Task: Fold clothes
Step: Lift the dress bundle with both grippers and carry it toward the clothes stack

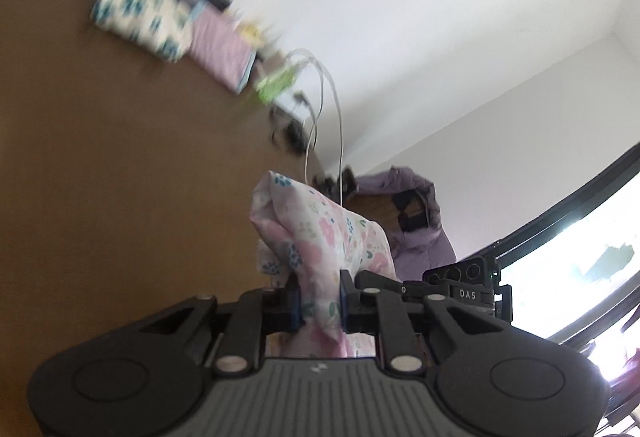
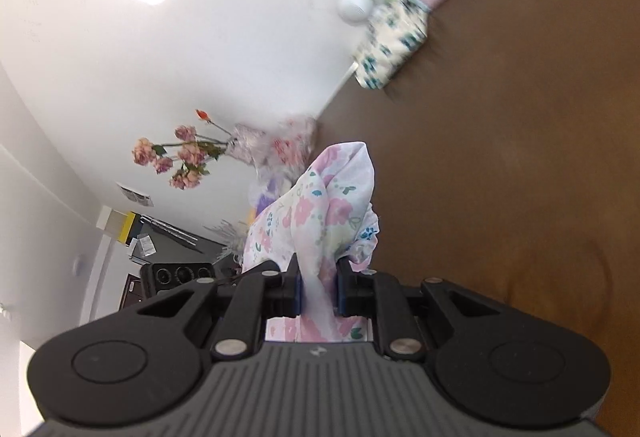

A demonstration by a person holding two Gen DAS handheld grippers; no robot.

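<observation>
A thin floral garment (image 1: 320, 233), white with pink and blue flowers, is bunched between the jaws of my left gripper (image 1: 319, 301), which is shut on it. The cloth rises ahead of the fingertips, lifted off the brown table (image 1: 120, 197). In the right wrist view the same floral garment (image 2: 320, 213) stands up in a fold from my right gripper (image 2: 317, 291), whose blue-padded jaws are shut on it. Both views are tilted and blurred.
Folded clothes lie at the far edge of the brown table (image 2: 520, 177): a white and blue floral piece (image 1: 140, 17) and a pink piece (image 1: 224, 53). A lilac garment (image 1: 420, 233) hangs by the wall. A vase of pink flowers (image 2: 188, 157) stands at the table's end.
</observation>
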